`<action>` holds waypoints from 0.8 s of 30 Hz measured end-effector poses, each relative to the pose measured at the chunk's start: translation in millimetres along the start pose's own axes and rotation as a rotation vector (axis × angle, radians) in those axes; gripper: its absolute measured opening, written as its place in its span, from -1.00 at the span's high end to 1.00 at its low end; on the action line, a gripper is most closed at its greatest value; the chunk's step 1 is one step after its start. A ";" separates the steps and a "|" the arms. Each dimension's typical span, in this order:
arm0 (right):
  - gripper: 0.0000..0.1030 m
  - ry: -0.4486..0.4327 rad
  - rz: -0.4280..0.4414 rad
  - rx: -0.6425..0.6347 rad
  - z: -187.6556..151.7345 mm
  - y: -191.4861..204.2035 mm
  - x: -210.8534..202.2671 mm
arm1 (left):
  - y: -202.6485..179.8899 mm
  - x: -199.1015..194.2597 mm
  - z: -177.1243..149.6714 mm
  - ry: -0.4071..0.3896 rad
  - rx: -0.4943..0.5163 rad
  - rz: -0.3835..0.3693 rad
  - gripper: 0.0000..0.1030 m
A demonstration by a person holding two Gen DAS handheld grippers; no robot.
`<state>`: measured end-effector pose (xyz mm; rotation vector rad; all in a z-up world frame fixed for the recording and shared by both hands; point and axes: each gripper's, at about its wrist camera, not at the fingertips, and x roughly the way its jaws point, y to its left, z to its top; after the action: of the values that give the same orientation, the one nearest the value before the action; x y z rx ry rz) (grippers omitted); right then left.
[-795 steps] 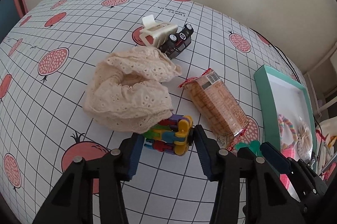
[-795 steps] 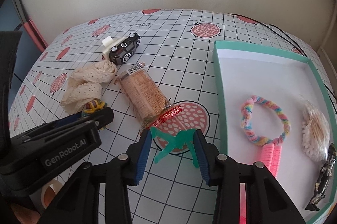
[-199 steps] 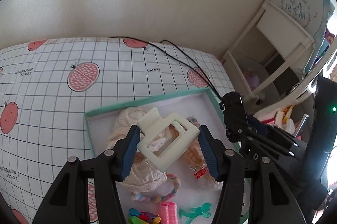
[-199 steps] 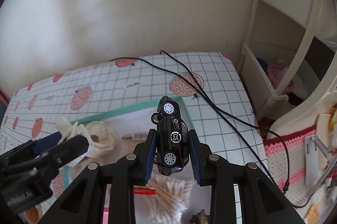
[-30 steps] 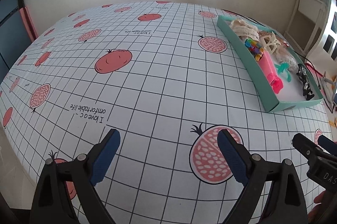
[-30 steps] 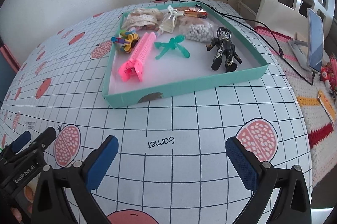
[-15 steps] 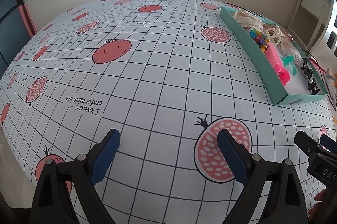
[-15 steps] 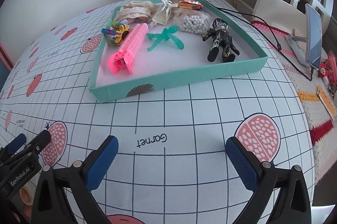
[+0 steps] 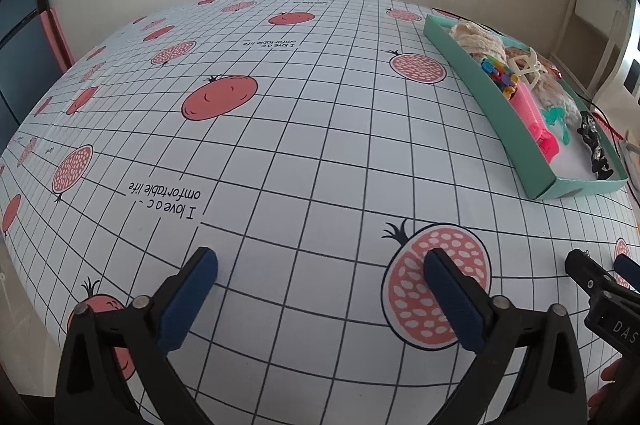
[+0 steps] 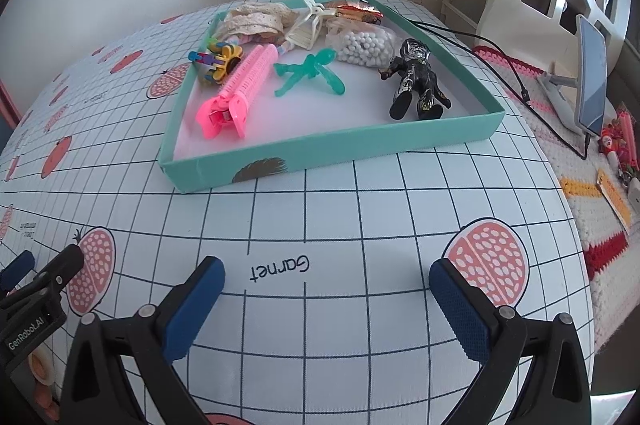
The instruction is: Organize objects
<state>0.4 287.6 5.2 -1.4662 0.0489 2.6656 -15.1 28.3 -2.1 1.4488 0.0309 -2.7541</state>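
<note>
The teal tray (image 10: 332,149) is seen on the far right part of the table (image 9: 280,153), with the small things lying inside it: a pink hair roller (image 10: 240,85), a lace cloth (image 10: 256,19), a black figure (image 10: 416,81). All of them are judged light; the stiff roller would best be taken across its middle, the soft cloth pinched at a fold. The left gripper (image 9: 320,269) and the right gripper (image 10: 326,275) are held wide apart and empty.

Both wrist views look low across the tablecloth (image 9: 304,153); both show the teal tray (image 10: 328,149), nearer on the right.
</note>
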 end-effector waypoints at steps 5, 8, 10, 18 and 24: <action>-1.00 -0.008 -0.003 0.003 -0.8 0.8 0.1 | -1.0 -0.2 -0.7 -0.007 0.000 0.003 -1.00; -1.00 -0.009 -0.004 0.003 -0.7 0.5 -0.2 | -0.6 -0.5 -0.3 -0.007 -0.001 0.002 -1.00; -1.00 -0.011 -0.004 0.004 -0.7 0.3 -0.1 | -0.5 -0.5 -0.1 -0.008 -0.001 0.002 -1.00; -1.00 -0.013 -0.007 0.010 -1.4 0.4 -0.6 | 0.9 -0.6 -0.6 -0.008 0.001 0.000 -1.00; -1.00 -0.016 -0.007 0.009 -1.5 0.8 -0.7 | 1.7 -0.8 -0.6 -0.007 0.002 -0.001 -1.00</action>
<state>2.0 286.6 5.0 -1.4397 0.0539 2.6674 -14.1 26.6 -1.8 1.4394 0.0281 -2.7608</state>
